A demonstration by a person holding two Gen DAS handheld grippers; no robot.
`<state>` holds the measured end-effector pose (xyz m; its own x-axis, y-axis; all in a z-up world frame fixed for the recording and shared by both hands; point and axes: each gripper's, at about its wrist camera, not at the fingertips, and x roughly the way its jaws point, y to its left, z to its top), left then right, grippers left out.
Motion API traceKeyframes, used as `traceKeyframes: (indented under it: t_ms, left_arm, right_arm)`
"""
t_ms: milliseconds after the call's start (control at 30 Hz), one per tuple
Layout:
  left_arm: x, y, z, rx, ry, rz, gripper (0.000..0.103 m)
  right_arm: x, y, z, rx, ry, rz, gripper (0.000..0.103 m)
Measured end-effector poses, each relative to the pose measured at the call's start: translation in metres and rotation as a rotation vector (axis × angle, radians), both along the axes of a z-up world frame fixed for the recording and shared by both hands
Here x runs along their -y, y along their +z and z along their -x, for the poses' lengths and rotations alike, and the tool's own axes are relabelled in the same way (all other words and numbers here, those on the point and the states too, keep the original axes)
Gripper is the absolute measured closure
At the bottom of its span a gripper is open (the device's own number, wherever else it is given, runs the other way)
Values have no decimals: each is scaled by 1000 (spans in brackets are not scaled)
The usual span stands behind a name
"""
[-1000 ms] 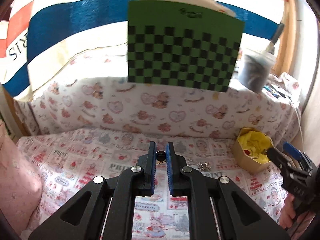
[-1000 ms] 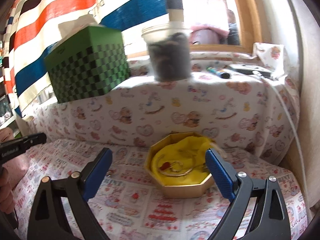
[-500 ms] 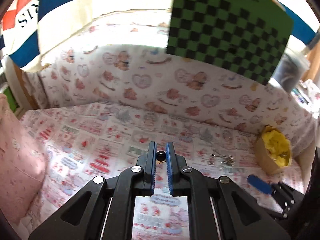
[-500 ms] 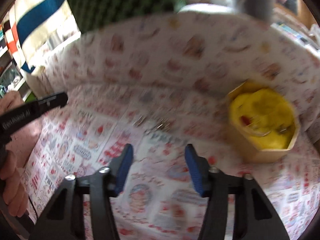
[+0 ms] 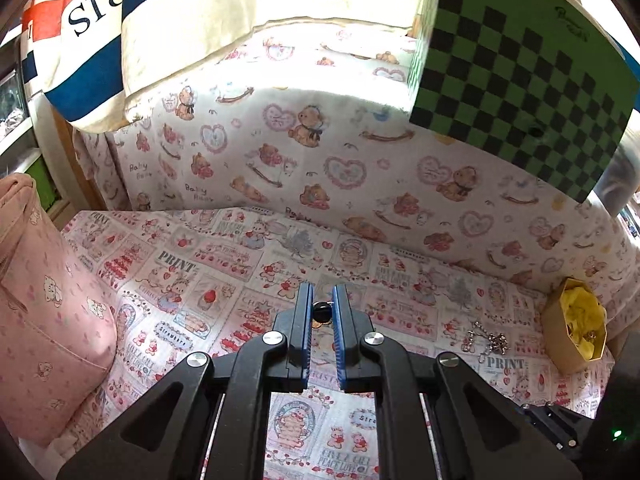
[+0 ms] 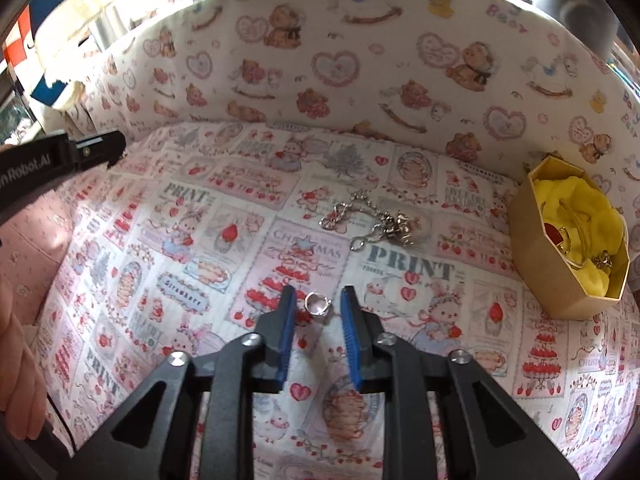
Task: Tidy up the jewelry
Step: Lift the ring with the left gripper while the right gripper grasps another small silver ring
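Observation:
My left gripper [image 5: 323, 296] is shut on a small black bead piece [image 5: 322, 312] with a gold bit, held above the printed cloth. My right gripper [image 6: 318, 296] points down at the cloth with its jaws closing. A silver ring [image 6: 317, 304] lies between its blue pads, with a small gap on each side. A silver chain [image 6: 372, 220] with charms lies in a loose heap beyond the ring, and the left wrist view shows the same chain [image 5: 486, 340] at right. The left gripper's tip [image 6: 100, 148] shows at the far left of the right wrist view.
An octagonal cardboard box [image 6: 560, 292] with yellow lining holds several gold pieces at the right; it is the box [image 5: 560, 340] in the left wrist view. A pink pouch [image 5: 48, 300] stands at left. A padded bear-print wall backs the cloth, with a green checkered box [image 5: 520, 80] on top. A hand [image 6: 20, 360] is at the left edge.
My right gripper swung down and left from over the yellow box to the ring, and its jaws narrowed from wide apart. The left gripper shifted left and tilted down, still holding the bead.

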<state>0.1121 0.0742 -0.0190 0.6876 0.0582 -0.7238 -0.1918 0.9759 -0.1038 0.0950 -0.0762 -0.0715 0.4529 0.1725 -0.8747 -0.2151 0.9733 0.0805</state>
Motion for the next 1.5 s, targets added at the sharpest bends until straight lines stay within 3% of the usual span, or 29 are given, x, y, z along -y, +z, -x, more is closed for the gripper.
traceKeyframes:
  t_ms: [267, 467, 700, 833, 933, 1200, 1500]
  left_arm:
    - [5, 3, 3, 26, -23, -4, 94]
    - [10, 13, 11, 119, -24, -14, 94]
    - [16, 20, 19, 171, -45, -18, 94]
    - [23, 24, 25, 238, -125, 60, 94]
    - [30, 27, 31, 282, -120, 29, 94]
    - [31, 16, 20, 225, -129, 80, 94]
    - [47, 11, 22, 237, -131, -25, 94]
  right_arm:
    - [15, 4, 3, 20, -23, 10, 90]
    - [48, 13, 11, 60, -48, -37, 90]
    - [81, 26, 31, 209, -46, -105, 90]
    - [86, 30, 38, 280, -41, -104, 90]
    - [95, 41, 50, 358, -48, -106, 90]
    - [99, 61, 60, 475, -50, -94, 90]
    - [109, 77, 71, 525, -66, -126, 90]
